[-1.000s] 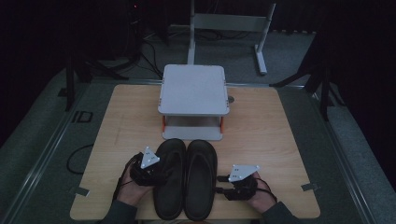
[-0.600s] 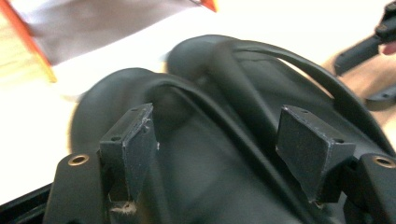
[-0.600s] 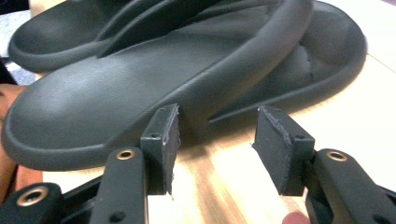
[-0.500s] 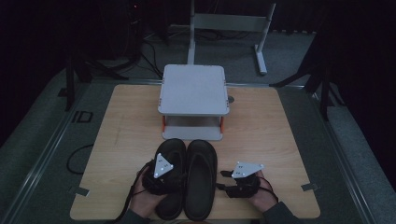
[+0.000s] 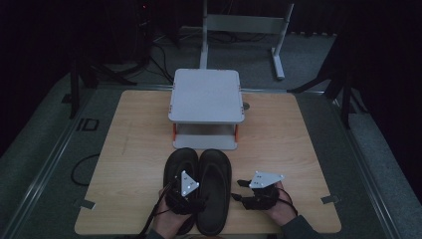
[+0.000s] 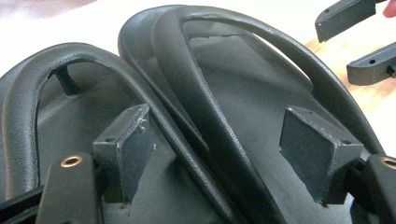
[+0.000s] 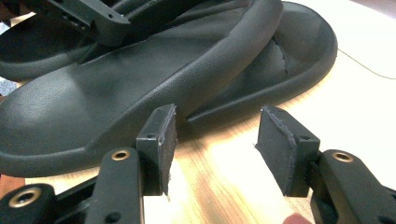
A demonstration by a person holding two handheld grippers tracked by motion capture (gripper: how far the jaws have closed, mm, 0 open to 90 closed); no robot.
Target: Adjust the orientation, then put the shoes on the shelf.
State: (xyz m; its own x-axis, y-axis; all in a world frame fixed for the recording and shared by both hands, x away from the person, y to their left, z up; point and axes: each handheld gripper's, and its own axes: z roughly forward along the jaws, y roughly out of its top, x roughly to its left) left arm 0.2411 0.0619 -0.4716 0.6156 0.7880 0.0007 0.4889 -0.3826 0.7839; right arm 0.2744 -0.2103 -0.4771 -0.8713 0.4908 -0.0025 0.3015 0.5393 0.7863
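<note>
At the near edge of the wooden table (image 5: pixel 129 164), just in front of the small white shelf stand (image 5: pixel 206 99), a pair of black flip-flops (image 5: pixel 215 189) lies side by side and touching. The left gripper (image 6: pixel 219 154) has just spread its jaws a little and straddles the adjoining straps without pinching them. The right gripper (image 7: pixel 212 144) has also just been opening, empty, beside the right sandal's edge. They look light, rubbery and bendy, so a sole would likely flop; the firmer strap arch seems the better hold.

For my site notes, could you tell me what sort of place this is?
Probably a lab recording station, not a home: a wooden table on dark flooring, metal stands and cables behind it, and a small grey rack.
</note>
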